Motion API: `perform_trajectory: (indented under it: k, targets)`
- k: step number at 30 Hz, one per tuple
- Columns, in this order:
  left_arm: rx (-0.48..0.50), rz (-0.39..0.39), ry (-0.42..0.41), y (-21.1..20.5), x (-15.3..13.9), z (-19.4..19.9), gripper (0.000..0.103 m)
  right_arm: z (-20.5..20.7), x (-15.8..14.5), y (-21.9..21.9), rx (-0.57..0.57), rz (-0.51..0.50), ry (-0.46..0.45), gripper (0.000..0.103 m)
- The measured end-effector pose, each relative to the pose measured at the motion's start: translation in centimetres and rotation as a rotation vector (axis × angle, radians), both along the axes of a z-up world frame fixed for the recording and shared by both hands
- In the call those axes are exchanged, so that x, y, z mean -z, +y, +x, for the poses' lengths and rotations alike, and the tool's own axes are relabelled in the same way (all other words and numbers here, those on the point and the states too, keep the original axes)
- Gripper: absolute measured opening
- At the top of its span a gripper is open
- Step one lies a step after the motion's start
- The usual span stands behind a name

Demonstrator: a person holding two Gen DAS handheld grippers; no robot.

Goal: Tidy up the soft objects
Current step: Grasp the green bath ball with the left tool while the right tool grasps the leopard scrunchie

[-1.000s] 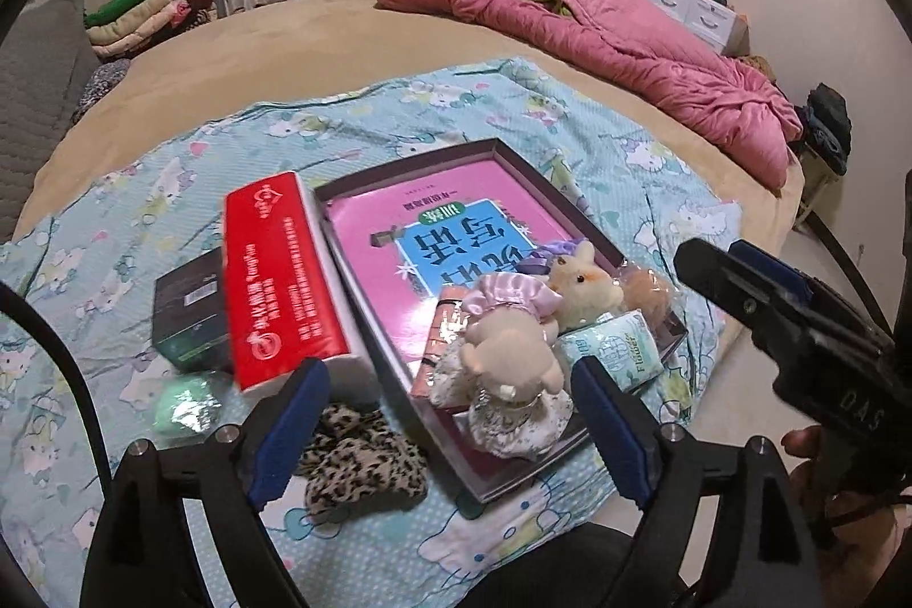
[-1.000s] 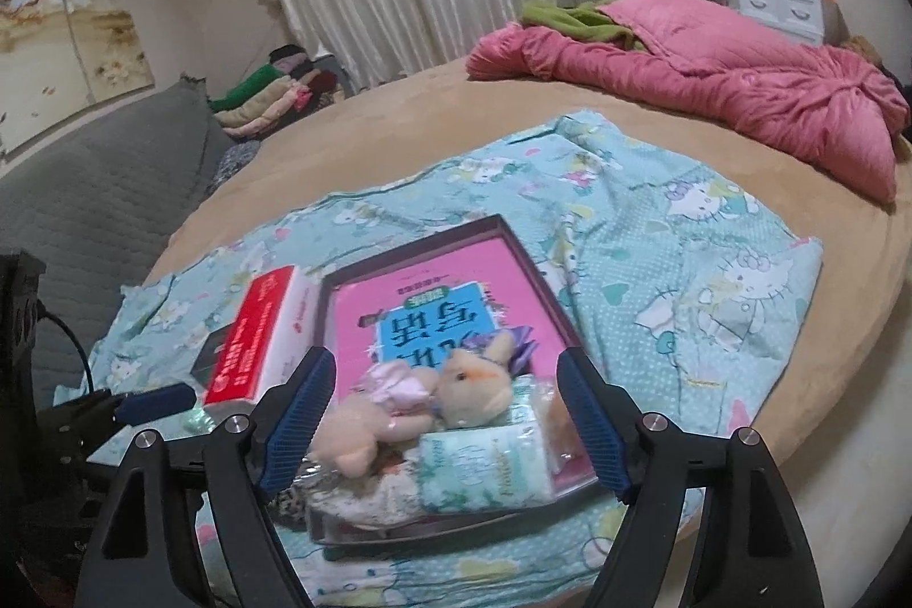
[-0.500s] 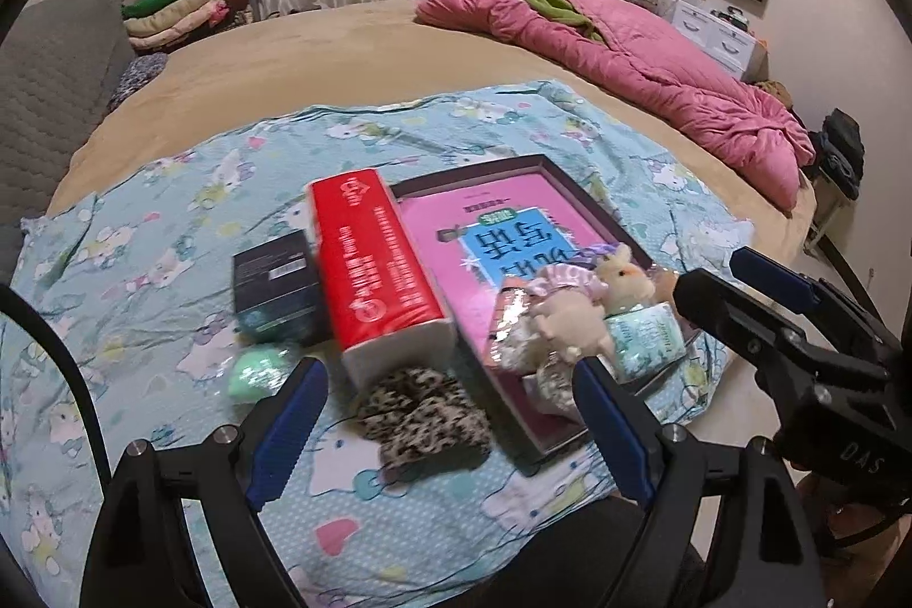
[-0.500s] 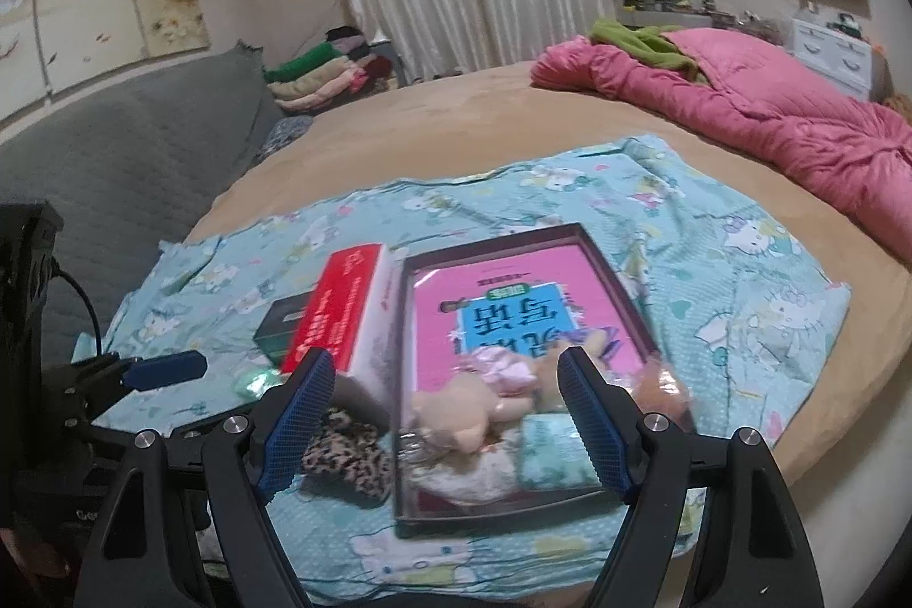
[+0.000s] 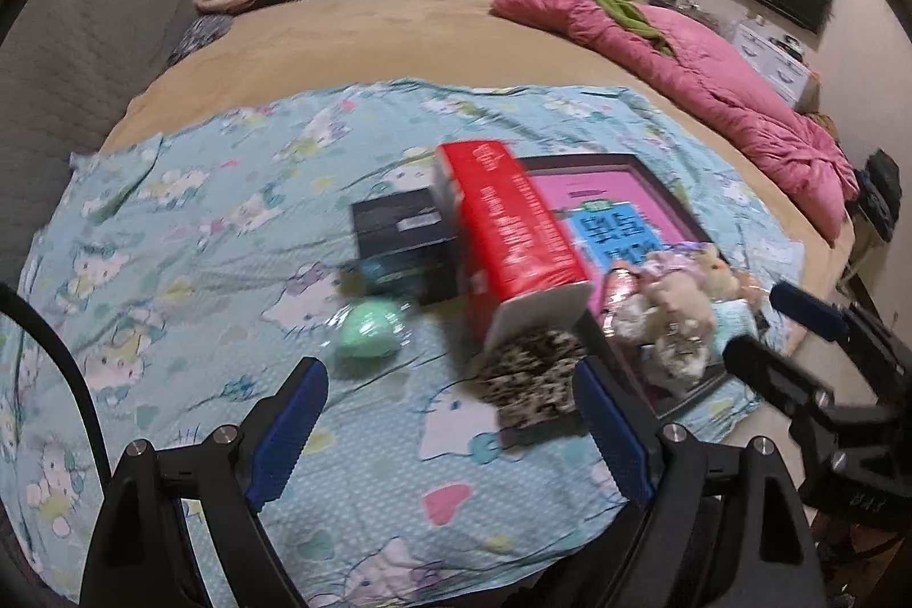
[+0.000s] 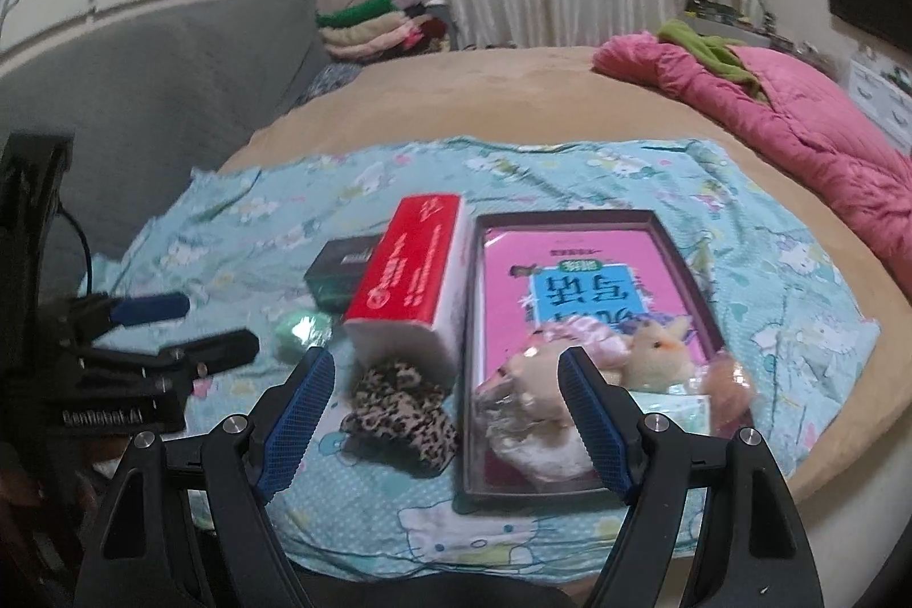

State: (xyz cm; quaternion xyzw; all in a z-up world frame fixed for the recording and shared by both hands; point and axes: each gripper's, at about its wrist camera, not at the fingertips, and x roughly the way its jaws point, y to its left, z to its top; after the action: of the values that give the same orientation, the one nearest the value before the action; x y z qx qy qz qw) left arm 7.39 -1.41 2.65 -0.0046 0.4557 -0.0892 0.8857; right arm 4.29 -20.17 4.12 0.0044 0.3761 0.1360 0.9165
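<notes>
A leopard-print soft item lies on the blue Hello Kitty sheet, against the end of a red tissue box. A green soft ball lies to its left. A dark tray holds a pink book and several plush toys at its near end. My left gripper is open and empty, hovering just short of the ball and leopard item. My right gripper is open and empty over the leopard item and tray edge.
A black box sits left of the tissue box. A pink quilt lies at the far right of the tan bed. Folded clothes are stacked at the back, and a grey headboard stands on the left.
Both grippers have swung left; the tray and toys have slid rightward in both views. The green ball and leopard item now lie in front of the left gripper. Nothing was grasped.
</notes>
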Motion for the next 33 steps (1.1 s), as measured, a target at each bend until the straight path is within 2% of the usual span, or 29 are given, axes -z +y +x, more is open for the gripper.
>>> perform_trajectory:
  k: [10,15,18,26,27,29,31,33]
  targets:
    - [-0.083,-0.050,0.068,4.3,4.2,1.4,0.087,1.6,5.7,5.6,-0.110,-0.115,0.103,0.082]
    - [-0.107,-0.088,0.094,5.4,6.1,2.6,0.087,2.6,8.6,8.2,-0.159,-0.266,0.117,0.082]
    - [-0.121,-0.099,0.110,5.9,7.3,3.6,0.087,3.4,10.0,8.9,-0.163,-0.320,0.131,0.082]
    - [-0.138,-0.177,0.154,6.6,10.3,6.7,0.087,5.6,13.0,9.1,-0.145,-0.359,0.206,0.082]
    - [-0.134,-0.184,0.153,6.5,10.5,6.9,0.087,5.8,13.3,9.1,-0.140,-0.365,0.210,0.081]
    - [-0.134,-0.190,0.159,6.5,10.8,7.6,0.087,6.1,13.6,9.1,-0.139,-0.361,0.224,0.064]
    - [-0.134,-0.191,0.163,6.4,11.3,8.3,0.087,6.4,13.9,8.9,-0.133,-0.359,0.233,0.057]
    - [-0.137,-0.192,0.170,6.4,11.6,8.8,0.087,6.8,14.3,8.7,-0.135,-0.345,0.248,0.044]
